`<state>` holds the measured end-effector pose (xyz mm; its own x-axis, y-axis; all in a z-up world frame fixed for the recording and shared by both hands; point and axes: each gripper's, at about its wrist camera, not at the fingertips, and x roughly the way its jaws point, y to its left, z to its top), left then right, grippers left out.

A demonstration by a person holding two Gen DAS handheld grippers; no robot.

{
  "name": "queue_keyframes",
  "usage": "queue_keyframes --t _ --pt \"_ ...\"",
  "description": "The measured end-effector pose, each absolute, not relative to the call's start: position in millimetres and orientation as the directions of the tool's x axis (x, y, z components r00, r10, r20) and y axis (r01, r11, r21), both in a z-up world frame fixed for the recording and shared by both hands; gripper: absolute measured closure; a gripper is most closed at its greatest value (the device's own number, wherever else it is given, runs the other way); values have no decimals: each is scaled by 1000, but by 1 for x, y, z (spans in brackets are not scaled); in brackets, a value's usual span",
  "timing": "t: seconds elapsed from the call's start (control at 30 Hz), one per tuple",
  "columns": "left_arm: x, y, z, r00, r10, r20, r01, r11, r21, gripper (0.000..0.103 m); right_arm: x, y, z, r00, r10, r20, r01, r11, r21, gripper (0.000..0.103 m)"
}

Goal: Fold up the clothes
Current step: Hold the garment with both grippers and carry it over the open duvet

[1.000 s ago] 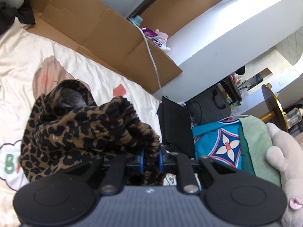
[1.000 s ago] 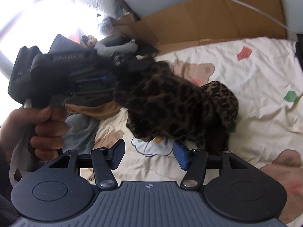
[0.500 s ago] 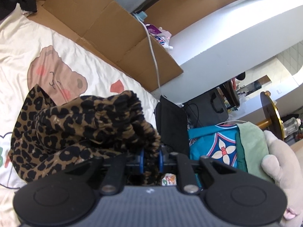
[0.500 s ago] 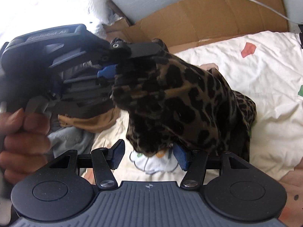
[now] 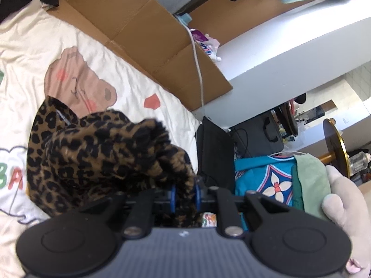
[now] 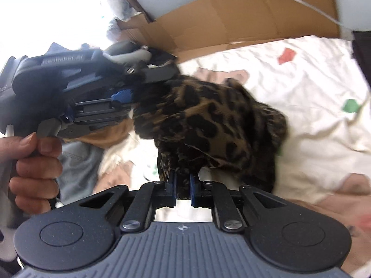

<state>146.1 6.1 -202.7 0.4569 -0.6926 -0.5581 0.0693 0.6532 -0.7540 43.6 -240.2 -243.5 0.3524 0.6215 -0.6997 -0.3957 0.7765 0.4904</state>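
Observation:
A leopard-print garment (image 5: pixel 97 153) hangs bunched above a cream bedsheet (image 5: pixel 25 53) printed with bears. My left gripper (image 5: pixel 184 197) is shut on one gathered edge of it, the blue pads pinching the cloth. In the right wrist view the same leopard-print garment (image 6: pixel 208 125) is held at two places: the left gripper (image 6: pixel 129 92), gripped by a person's hand (image 6: pixel 34 157), clamps its upper left edge, and my right gripper (image 6: pixel 182 185) is shut on its lower hem. The cloth sags between the two grips.
Flattened cardboard (image 5: pixel 143 44) lines the bed's far edge by a white wall, with a white cable (image 5: pixel 197 53) running down it. Folded blue and green clothes (image 5: pixel 285 180) and a plush toy (image 5: pixel 343 203) lie to the right. More clothes (image 6: pixel 76 162) are piled at the left.
My right gripper was open below the garment one second ago and has now shut on its lower hem. The left gripper kept its grip and shifted slightly.

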Motion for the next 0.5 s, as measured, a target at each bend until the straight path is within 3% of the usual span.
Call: queue_keyframes --t 0.5 --pt "118 14 -208 453 -702 -549 26 626 -779 86 42 -284 -216 323 381 -866 -419 878 231 94"
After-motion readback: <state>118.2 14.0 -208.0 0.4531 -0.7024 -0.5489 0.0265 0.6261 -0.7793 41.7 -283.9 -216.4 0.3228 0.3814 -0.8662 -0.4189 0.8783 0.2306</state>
